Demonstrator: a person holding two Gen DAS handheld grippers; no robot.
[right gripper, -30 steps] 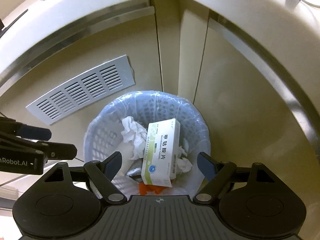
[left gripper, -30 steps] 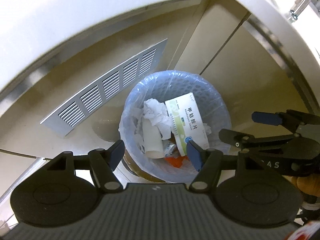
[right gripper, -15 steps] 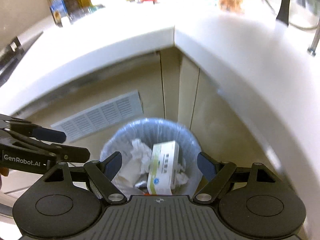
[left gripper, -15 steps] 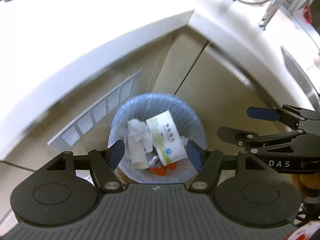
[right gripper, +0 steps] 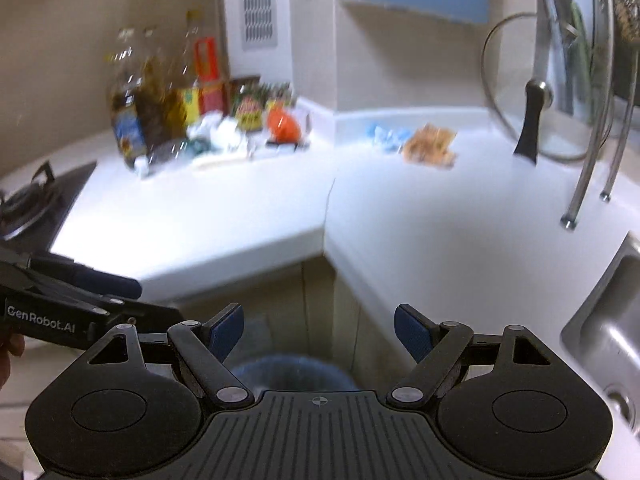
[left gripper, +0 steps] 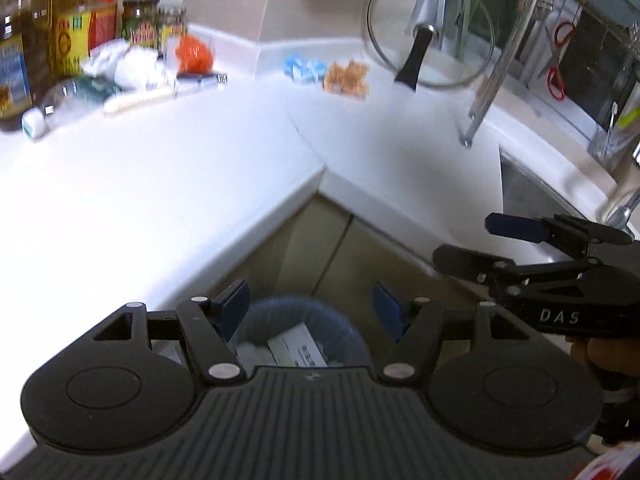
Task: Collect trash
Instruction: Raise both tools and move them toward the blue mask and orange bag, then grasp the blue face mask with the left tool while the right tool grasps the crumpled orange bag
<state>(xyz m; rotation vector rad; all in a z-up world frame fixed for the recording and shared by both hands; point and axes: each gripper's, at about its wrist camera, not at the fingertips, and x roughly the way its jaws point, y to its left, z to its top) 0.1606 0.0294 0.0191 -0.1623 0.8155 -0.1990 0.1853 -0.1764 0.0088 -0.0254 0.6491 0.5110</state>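
Below the table (left gripper: 168, 184) edge, the bin (left gripper: 296, 320) was partly hidden; left gripper (left gripper: 310, 306) and right gripper (right gripper: 319, 330) jaws stood wide apart, empty.

We note strong overexposure on the white countertop (left gripper: 168, 184) in both views; its surface detail is washed out. The cabinet recess below sits in shadow, and the bin (left gripper: 304, 320) there reads dim. Motion blur smears the bottles (right gripper: 152, 104) and the small items at the back wall. Our near gripper bodies stay sharp. Fisheye distortion bends the counter edges and the rack poles (right gripper: 588, 152) toward the frame borders. We cannot locate the light source.
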